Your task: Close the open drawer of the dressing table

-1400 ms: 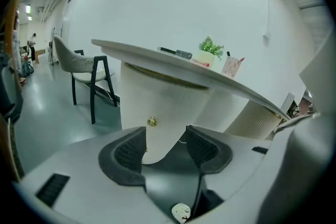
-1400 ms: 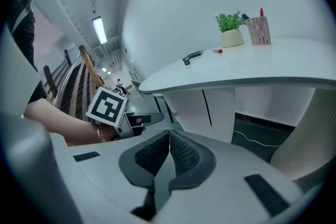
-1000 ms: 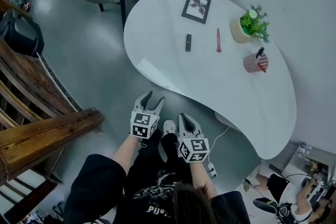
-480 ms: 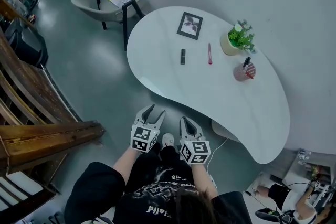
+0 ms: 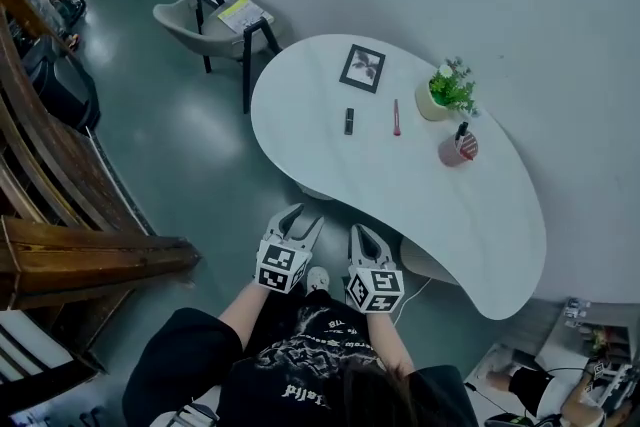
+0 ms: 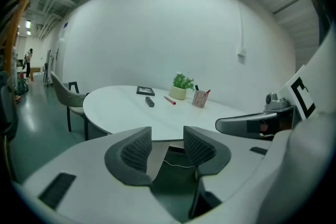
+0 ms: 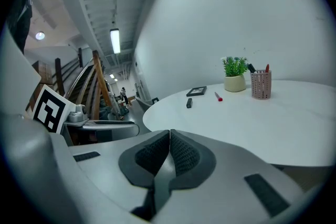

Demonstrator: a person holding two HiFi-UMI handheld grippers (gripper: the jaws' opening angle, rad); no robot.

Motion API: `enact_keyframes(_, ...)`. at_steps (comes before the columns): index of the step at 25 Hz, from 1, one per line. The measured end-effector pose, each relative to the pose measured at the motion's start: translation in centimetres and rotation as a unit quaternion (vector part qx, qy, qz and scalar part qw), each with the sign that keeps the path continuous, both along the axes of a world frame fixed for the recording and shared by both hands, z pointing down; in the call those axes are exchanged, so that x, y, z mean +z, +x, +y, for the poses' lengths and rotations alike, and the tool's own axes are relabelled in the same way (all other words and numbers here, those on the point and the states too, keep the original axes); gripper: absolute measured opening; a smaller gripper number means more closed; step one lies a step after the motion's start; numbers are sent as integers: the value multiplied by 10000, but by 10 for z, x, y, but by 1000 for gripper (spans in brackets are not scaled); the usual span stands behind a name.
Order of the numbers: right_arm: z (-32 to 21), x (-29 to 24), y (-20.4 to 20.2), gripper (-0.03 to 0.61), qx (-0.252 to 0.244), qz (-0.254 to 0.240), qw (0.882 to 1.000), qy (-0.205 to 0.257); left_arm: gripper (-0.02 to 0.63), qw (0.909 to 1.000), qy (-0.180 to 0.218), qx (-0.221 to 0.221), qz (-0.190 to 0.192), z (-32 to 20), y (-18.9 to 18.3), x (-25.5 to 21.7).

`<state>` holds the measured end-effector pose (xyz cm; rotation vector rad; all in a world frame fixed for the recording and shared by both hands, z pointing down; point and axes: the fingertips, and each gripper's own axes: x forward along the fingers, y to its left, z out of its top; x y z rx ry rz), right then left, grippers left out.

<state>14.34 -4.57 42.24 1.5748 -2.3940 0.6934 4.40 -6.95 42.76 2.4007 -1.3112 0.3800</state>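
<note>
The white kidney-shaped dressing table (image 5: 420, 195) stands against the wall ahead of me. A pale rounded part (image 5: 425, 262) shows under its near edge; I cannot tell whether this is the drawer. Both grippers hang in the air short of the table and touch nothing. My left gripper (image 5: 303, 215) is open, its jaws closing with nothing between them; in the left gripper view (image 6: 167, 140) it points at the table (image 6: 121, 107). My right gripper (image 5: 360, 231) is shut and empty, its pads (image 7: 169, 152) pressed together, with the table (image 7: 262, 118) ahead.
On the table lie a picture frame (image 5: 362, 68), a black tube (image 5: 348, 121), a red pen (image 5: 396, 116), a potted plant (image 5: 445, 90) and a pink pen holder (image 5: 457, 148). A grey chair (image 5: 195, 15) stands at the far left. Wooden stairs (image 5: 60, 245) rise on my left.
Both grippers have risen and the table looks smaller and further off. The left jaws have narrowed a little. The right jaws stay shut.
</note>
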Motion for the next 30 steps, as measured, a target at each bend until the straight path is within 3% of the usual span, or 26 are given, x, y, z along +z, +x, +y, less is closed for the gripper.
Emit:
enact_keyframes(10, 0, -20, 6, 28, -26, 18, 9995, 309, 175, 9990, 438, -6, -116, 5, 5, -32)
enact_keyframes(16, 0, -26, 9, 27, -60, 51, 9990, 433, 105, 9977, 656, -99, -141, 8, 7, -43)
enact_keyframes(20, -1, -28, 11, 26, -125, 121, 9986, 492, 53, 9973, 705, -100, -197, 11, 11, -44)
enact_keyframes(30, 1, -28, 12, 26, -171, 246, 9983, 507, 28, 9976, 665, -152, -74, 26, 10, -45)
